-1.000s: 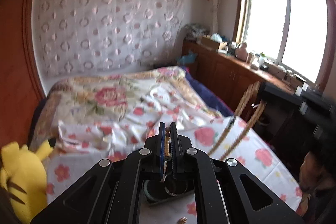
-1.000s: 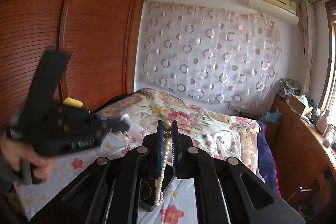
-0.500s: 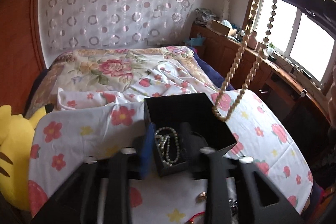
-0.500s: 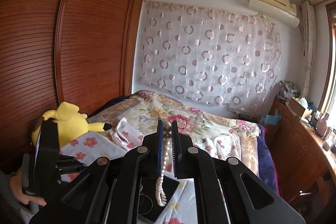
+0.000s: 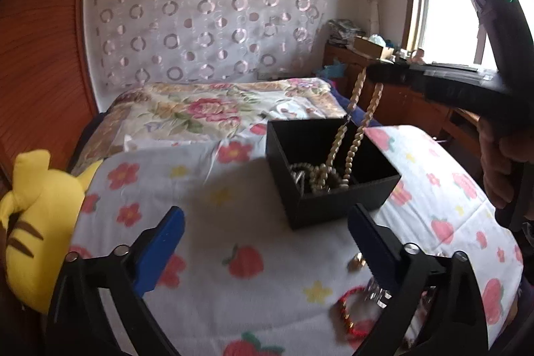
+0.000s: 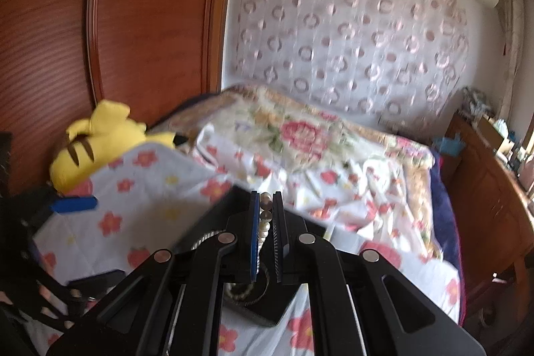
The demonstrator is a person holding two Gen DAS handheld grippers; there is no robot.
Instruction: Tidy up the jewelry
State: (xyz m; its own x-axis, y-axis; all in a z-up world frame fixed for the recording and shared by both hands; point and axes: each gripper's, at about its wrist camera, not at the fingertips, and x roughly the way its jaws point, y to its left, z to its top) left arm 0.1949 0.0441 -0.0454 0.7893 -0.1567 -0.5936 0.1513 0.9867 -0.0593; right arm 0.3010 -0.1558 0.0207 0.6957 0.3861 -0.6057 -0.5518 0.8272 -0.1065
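Observation:
A black jewelry box (image 5: 337, 196) stands open on the floral cloth, with beads and chains inside. My right gripper (image 6: 266, 206) is shut on a cream bead necklace (image 6: 265, 224) above the box (image 6: 267, 311). In the left wrist view the necklace (image 5: 353, 135) hangs as a loop from the right gripper (image 5: 370, 73), its lower end among the beads in the box. My left gripper (image 5: 265, 227) is open and empty, low in front of the box. A red bead bracelet (image 5: 348, 311) and a small gold piece (image 5: 354, 263) lie on the cloth near its right finger.
A yellow plush toy (image 5: 36, 216) lies at the left edge of the bed; it also shows in the right wrist view (image 6: 96, 140). A wooden wardrobe (image 6: 110, 32) stands behind it. A wooden cabinet (image 5: 400, 95) runs under the window at right. A floral quilt (image 5: 213, 112) covers the bed.
My left gripper let go of the beads, opened wide and drew back from the box. My right gripper came down with the necklace, whose lower end now hangs into the box.

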